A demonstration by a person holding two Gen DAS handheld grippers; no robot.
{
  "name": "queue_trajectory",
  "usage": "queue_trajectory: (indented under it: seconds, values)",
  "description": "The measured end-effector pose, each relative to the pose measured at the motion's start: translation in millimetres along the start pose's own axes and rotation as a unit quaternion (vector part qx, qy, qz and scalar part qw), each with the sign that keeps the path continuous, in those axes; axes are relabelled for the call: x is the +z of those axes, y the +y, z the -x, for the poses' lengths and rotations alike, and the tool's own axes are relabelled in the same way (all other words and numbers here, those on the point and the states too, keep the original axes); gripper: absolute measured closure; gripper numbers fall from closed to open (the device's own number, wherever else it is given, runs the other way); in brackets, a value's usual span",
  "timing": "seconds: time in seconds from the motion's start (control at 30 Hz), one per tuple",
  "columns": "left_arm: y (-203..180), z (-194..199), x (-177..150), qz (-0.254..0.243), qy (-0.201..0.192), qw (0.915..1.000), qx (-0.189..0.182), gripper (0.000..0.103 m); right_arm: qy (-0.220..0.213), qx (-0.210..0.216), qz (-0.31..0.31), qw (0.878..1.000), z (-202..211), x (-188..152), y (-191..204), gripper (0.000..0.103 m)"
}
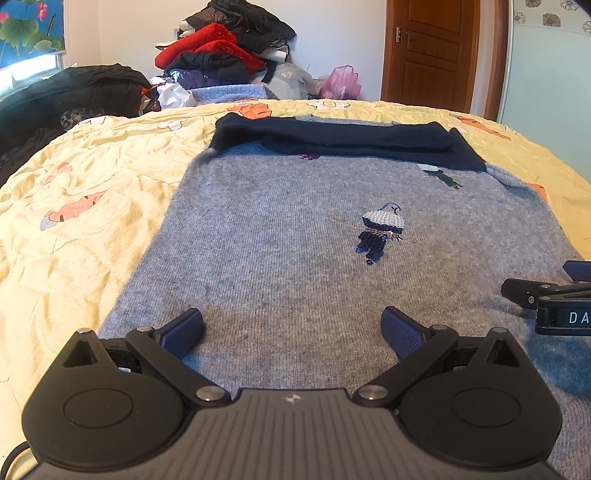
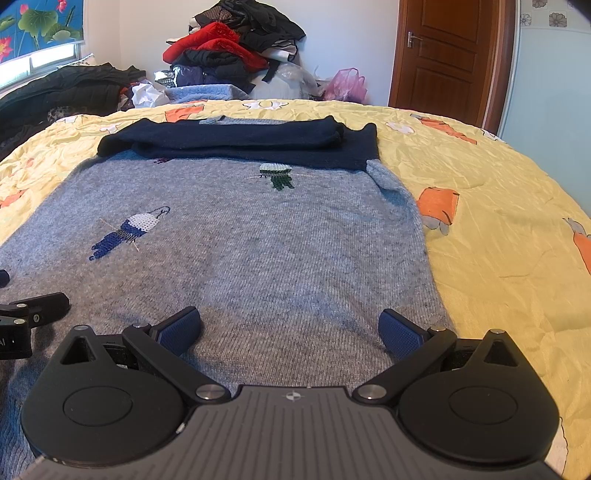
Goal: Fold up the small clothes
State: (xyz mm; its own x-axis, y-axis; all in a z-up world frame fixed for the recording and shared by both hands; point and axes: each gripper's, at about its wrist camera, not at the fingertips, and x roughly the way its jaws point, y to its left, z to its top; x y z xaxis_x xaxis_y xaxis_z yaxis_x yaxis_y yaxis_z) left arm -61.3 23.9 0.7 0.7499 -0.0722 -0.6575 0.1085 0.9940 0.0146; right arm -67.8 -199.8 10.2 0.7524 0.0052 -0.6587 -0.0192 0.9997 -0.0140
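Both grippers sit low over the near hem of a grey knitted sweater (image 1: 280, 236), side by side. From the left wrist view, the left gripper (image 1: 291, 328) has its blue-padded fingers (image 1: 184, 332) spread wide, released, with only grey knit between them. At the right edge of that view, the dark tip of the right gripper (image 1: 535, 295) shows just above the fabric. In the right wrist view, the right gripper (image 2: 290, 326) is likewise spread apart and grasps nothing; its right pad (image 2: 399, 332) sits near the sweater's right edge.

The sweater lies flat with its hem nearest the cameras. Its navy sleeves (image 2: 240, 142) are folded across the far end in a dark band covering the shoulders. Sequinned bird motifs decorate the grey front: a blue-and-white one (image 2: 129, 230) toward the left and a green one (image 2: 275, 175) close to the navy band.

Under it spreads a yellow quilt (image 2: 498, 229), lightly creased, printed with orange and white figures, covering the bed. Nothing lies on the sweater's grey front between the grippers and the folded sleeves.

Beyond the bed, a heap of clothes (image 1: 225, 48) in red, black and navy rises against the white wall, with a pink plastic bag (image 1: 341, 83) beside it. Dark garments (image 1: 66, 96) are piled at the left beneath a window with a lotus-print blind (image 1: 26, 29). A brown wooden door (image 2: 450, 55) stands closed at the far right.
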Motion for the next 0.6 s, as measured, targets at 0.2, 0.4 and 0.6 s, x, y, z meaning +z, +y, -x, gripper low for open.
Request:
queue_trajectory:
  seconds: [0.2, 0.4, 0.6]
  values:
    - [0, 0, 0, 0.0, 0.0, 1.0, 0.0, 0.0, 0.0, 0.0, 0.0, 1.0, 0, 0, 0, 0.0]
    - [0, 5, -2, 0.003, 0.004, 0.9999, 0.009, 0.0, 0.005, 0.004, 0.001, 1.0, 4, -1, -2, 0.0]
    - [11, 27, -16, 0.019, 0.012, 0.9997, 0.004, 0.0, 0.007, 0.021, 0.006, 1.0, 25, -18, -4, 0.0]
